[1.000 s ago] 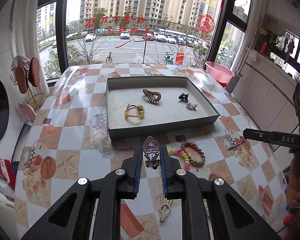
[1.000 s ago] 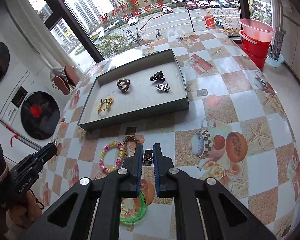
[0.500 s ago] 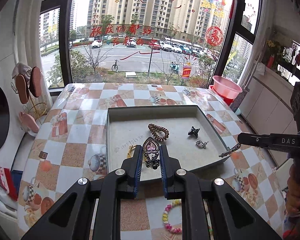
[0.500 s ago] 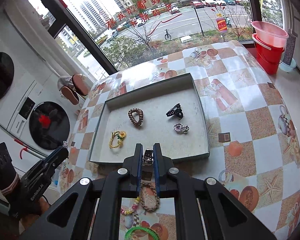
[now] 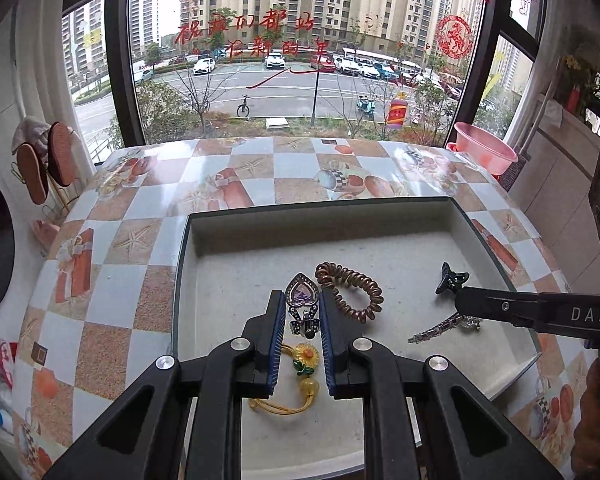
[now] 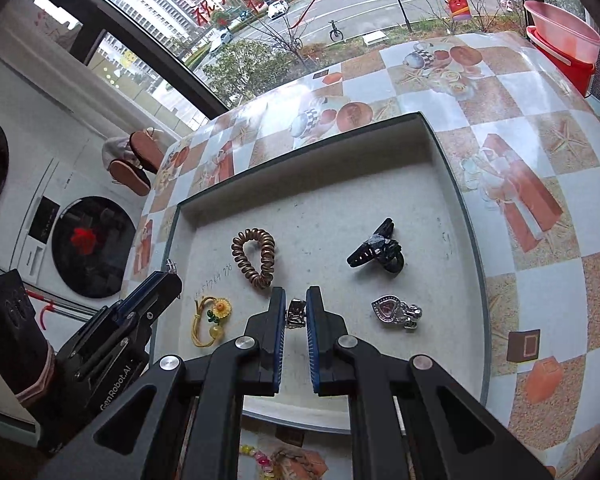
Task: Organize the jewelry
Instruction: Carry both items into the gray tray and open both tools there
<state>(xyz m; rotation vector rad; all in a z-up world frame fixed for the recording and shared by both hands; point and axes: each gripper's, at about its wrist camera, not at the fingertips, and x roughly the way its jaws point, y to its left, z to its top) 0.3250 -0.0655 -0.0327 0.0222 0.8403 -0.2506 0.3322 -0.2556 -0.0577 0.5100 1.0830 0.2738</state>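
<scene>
A grey tray (image 5: 320, 205) with a dark green rim lies on the checked table. My left gripper (image 5: 302, 300) hangs over the tray's near left part, shut on a purple heart clip (image 5: 302, 294). My right gripper (image 6: 296, 294) is over the tray's near middle, shut on a small silver clip (image 6: 297, 314). In the left wrist view that silver clip (image 5: 436, 329) dangles from the right gripper (image 5: 462, 300). On the tray floor (image 6: 324, 208) lie a brown spiral hair tie (image 6: 242, 262), a black claw clip (image 6: 376, 250), a sunflower hair tie (image 6: 219, 309) and a silver heart clip (image 6: 394, 312).
Beaded bracelets (image 6: 260, 456) lie on the table in front of the tray. A pink basin (image 5: 484, 152) stands beyond the table's far right corner. Slippers (image 5: 44, 164) hang on a rack at the left, beside a washing machine (image 6: 92, 240). A window runs behind the table.
Both grippers have moved forward and slightly down, from above the loose bracelets at the table's front to over the tray. Each still holds its piece.
</scene>
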